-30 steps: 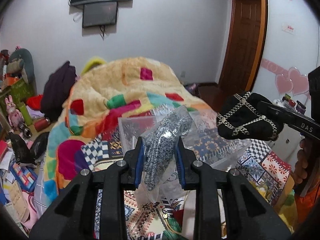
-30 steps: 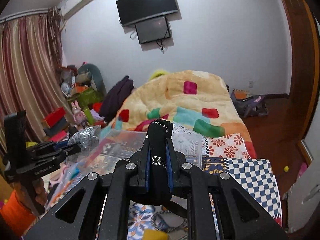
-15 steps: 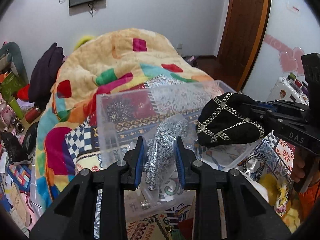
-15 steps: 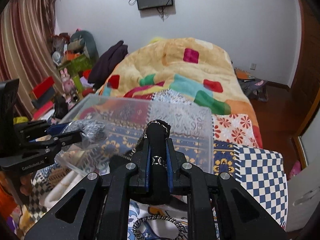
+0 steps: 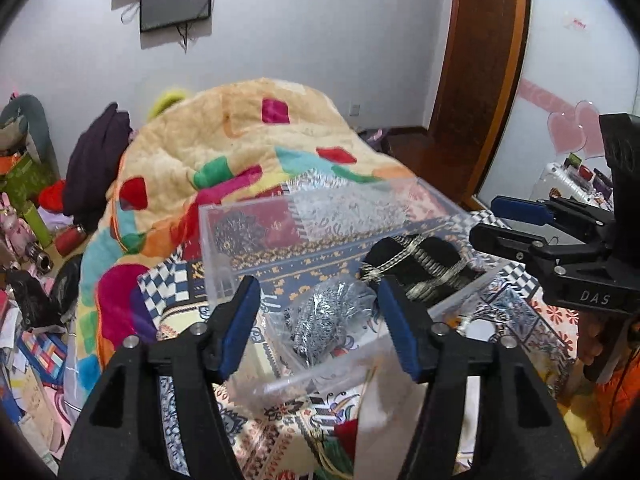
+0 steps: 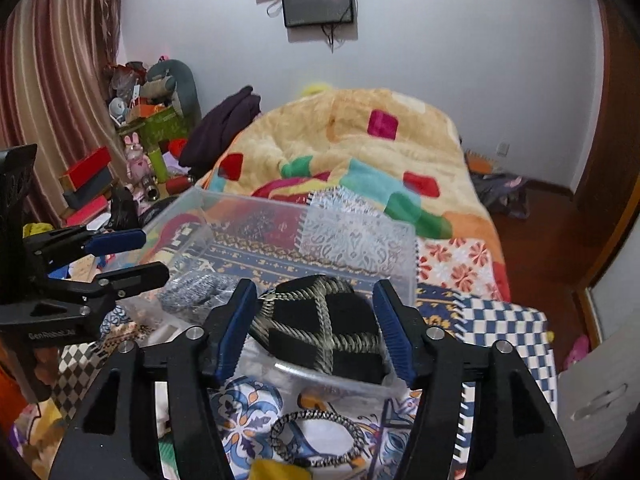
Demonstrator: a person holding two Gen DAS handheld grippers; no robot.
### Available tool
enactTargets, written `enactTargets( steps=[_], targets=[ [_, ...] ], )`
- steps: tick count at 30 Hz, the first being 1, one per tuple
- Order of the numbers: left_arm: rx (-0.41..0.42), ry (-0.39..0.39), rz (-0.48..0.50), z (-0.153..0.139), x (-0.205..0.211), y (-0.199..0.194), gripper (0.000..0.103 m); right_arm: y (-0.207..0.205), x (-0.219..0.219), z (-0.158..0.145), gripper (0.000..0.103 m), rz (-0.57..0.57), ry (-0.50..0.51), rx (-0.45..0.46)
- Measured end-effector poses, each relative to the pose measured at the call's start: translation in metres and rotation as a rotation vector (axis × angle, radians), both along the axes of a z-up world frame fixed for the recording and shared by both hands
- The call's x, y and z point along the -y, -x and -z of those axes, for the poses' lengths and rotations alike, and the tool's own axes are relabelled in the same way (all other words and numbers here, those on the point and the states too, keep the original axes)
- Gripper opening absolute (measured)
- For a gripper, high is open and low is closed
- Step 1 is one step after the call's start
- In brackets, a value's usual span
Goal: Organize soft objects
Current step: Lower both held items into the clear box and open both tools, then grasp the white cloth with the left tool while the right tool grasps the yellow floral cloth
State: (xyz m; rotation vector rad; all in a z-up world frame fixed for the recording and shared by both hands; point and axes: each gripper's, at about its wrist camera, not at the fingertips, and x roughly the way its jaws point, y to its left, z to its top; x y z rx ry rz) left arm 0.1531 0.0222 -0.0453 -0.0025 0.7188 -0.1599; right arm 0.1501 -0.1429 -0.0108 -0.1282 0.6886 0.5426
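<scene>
Item: clear bin (image 5: 224,240), centre of frame in both views, resting on the patterned bedspread (image 6: 504,320) of the bed.

Contents: silver bagged bundle (image 5: 324,320), lower centre of the left view, lying on the bin floor; black chain-wrapped pouch (image 6: 320,328), lower centre of the right view, lying in the bin near its front wall, just beside the bundle.

Left hand-held gripper (image 5: 320,324): jaws spread apart, holding nothing, poised above the bundle.

Right hand-held gripper (image 6: 316,328): jaws spread apart, empty, flanking the pouch; contact cannot be told.

Loose: braided band (image 6: 316,436), bottom centre of the right view, on the bedspread outside the bin.

Hazards, as judged: the bin sits on soft bedding and could tip or slide if a finger catches its wall on withdrawal. The pouch's chain might snag a finger pad and be dragged out. The two tools are near each other and could collide.
</scene>
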Motion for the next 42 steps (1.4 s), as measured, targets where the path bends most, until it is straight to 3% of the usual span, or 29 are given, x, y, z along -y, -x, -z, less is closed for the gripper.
enactTargets(
  steps=[4, 6, 12, 14, 24, 31, 36, 42],
  targets=[
    [0.049, 0.004, 0.001, -0.014, 0.003, 0.021, 0.081, 0.022, 0.014, -0.017, 0.077, 0.028, -0.031, 0.066],
    [0.066, 0.012, 0.000, -0.018, 0.003, 0.028, 0.083, 0.031, 0.019, -0.022, 0.083, 0.040, -0.047, 0.085],
    [0.072, 0.005, 0.023, -0.015, 0.013, 0.048, 0.086, 0.057, 0.031, -0.017, 0.085, 0.055, -0.052, 0.071],
    [0.064, 0.011, 0.026, -0.010, 0.016, 0.052, 0.094, 0.064, 0.032, -0.008, 0.085, 0.053, -0.036, 0.046],
    [0.000, 0.010, 0.011, 0.025, 0.019, 0.054, 0.095, 0.087, 0.042, 0.046, 0.085, 0.082, 0.025, -0.067],
    [-0.059, 0.042, 0.030, 0.043, 0.021, 0.047, 0.073, 0.088, 0.072, 0.055, 0.084, 0.163, -0.005, -0.096],
    [-0.096, 0.063, 0.080, 0.052, 0.030, 0.047, 0.049, 0.085, 0.076, 0.072, 0.060, 0.150, -0.015, -0.176],
    [-0.078, 0.042, 0.112, 0.052, 0.036, 0.056, 0.031, 0.085, 0.070, 0.084, 0.027, 0.092, -0.015, -0.232]
  ],
)
